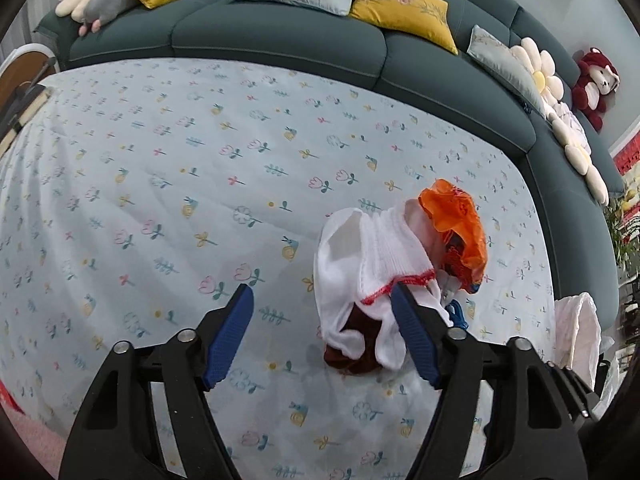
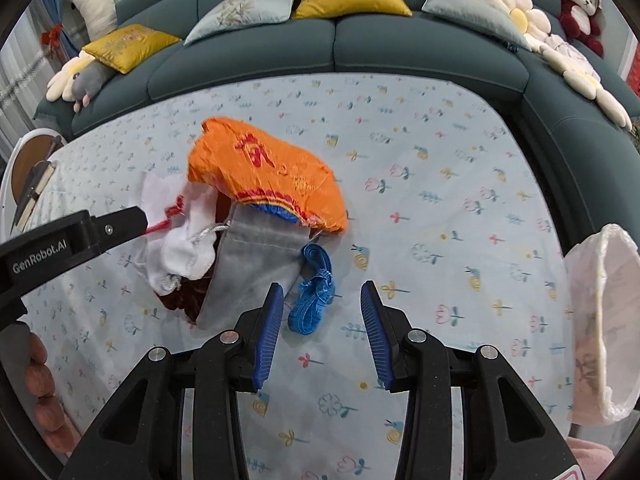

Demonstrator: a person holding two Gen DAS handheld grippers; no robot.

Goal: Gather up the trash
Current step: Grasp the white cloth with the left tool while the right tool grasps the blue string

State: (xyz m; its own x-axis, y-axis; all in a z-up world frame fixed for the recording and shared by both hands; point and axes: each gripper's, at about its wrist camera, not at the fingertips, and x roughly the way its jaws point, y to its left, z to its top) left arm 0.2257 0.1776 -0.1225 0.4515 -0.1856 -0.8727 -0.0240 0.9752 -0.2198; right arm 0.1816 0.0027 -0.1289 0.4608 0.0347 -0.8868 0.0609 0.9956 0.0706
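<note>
From the right wrist view, my left gripper (image 2: 138, 216) comes in from the far left edge; only one black finger shows there, its tip touching the white glove (image 2: 182, 248) by the red cuff trim. From the left wrist view my left gripper (image 1: 322, 300) stands released, blue pads wide apart, with the right pad against the glove's red-edged cuff and the left pad over bare cloth. I cannot tell whether that pad presses the glove or only lies in front of it.

The trash sits in one heap on the flowered surface (image 2: 440, 184). Left to right in the right wrist view: the white glove, a dark red fabric (image 2: 182, 300) mostly hidden beneath it, a grey drawstring pouch (image 2: 256, 252), an orange crumpled wrapper (image 2: 272, 172) lying over the pouch's upper end, and a blue strap (image 2: 314, 300) just right of the pouch. In the left wrist view the pouch is hidden behind the glove and only a sliver of the strap shows.

My right gripper (image 2: 322, 308) is released too, holding nothing, its left pad just beside the strap and the pouch's lower corner.

At the far right edge a white plastic bag (image 2: 600, 320) hangs open, partly cut off by the frame. A dark green sofa (image 2: 360, 52) wraps the surface's far side.
</note>
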